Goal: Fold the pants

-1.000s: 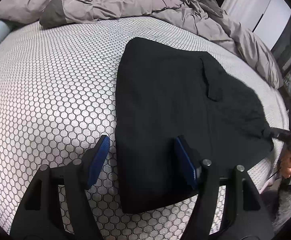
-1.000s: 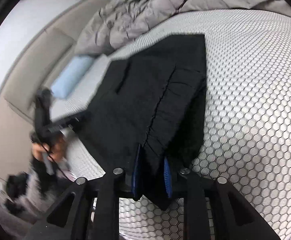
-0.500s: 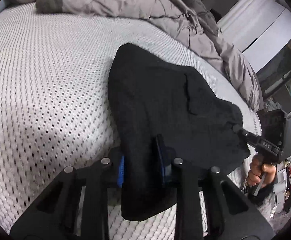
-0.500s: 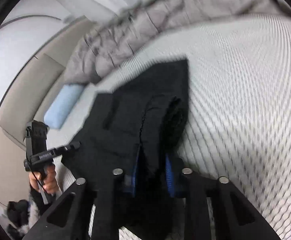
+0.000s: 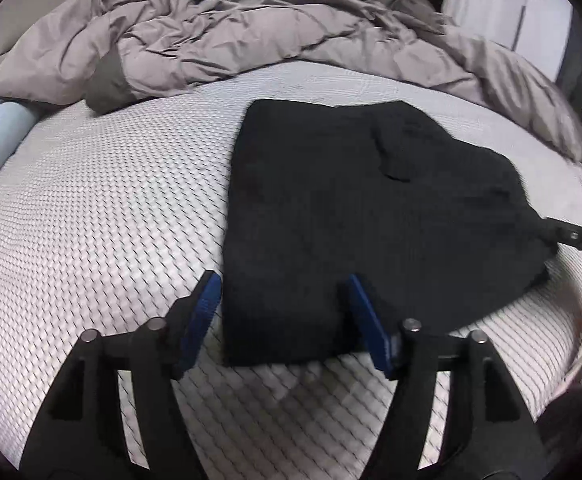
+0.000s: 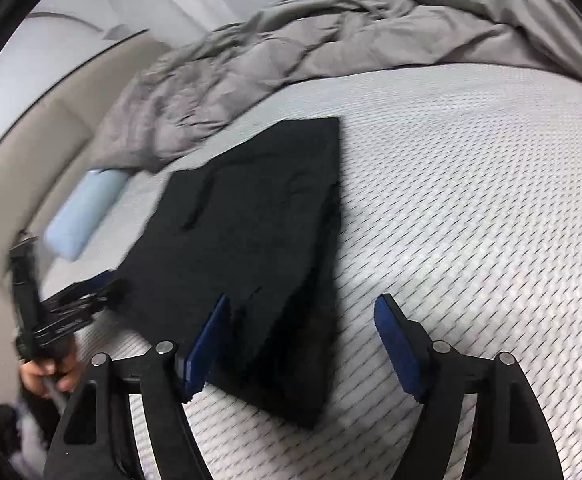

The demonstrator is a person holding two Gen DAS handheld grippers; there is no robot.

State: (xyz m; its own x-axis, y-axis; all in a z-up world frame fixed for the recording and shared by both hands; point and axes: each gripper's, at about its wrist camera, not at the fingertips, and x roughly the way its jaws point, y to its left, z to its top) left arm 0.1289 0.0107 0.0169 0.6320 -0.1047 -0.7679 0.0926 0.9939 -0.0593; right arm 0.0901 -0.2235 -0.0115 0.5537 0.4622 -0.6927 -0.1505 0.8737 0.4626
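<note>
Black pants [image 5: 355, 216], already folded into a thick flat packet, lie on the white mattress [image 5: 103, 216] with the honeycomb pattern, near its front edge. Behind them a grey duvet [image 5: 227, 36] is bunched up, and a pale blue pillow [image 6: 87, 208] lies at the side by the beige headboard [image 6: 23, 152].

Both grippers have just been opening, and both now stand spread. In the left wrist view the left gripper [image 5: 283, 316] straddles the near corner of the packet: the cloth is between the blue pads, but they stand apart from it, so it does not pinch anything. In the right wrist view the right gripper [image 6: 303, 340] is also wide. Its left pad is just beside the edge of the pants, its right pad is over bare mattress, and the cloth under it lies free. In each view the other gripper appears at the far end of the packet, with a hand [image 6: 47, 372] of the person on its handle.

I judge that this is the release after a fold: the fold is laid down and the grippers let go. The packet looks compact, with layered edges visible at the right gripper's end, so the task seems close to its end.

The next move needs a decision. If one more fold is wanted, both grippers must take the same short end again, catching all layers, and carry it over evenly. Otherwise they should draw back without dragging the top layer, because the loose stack could slide open.
</note>
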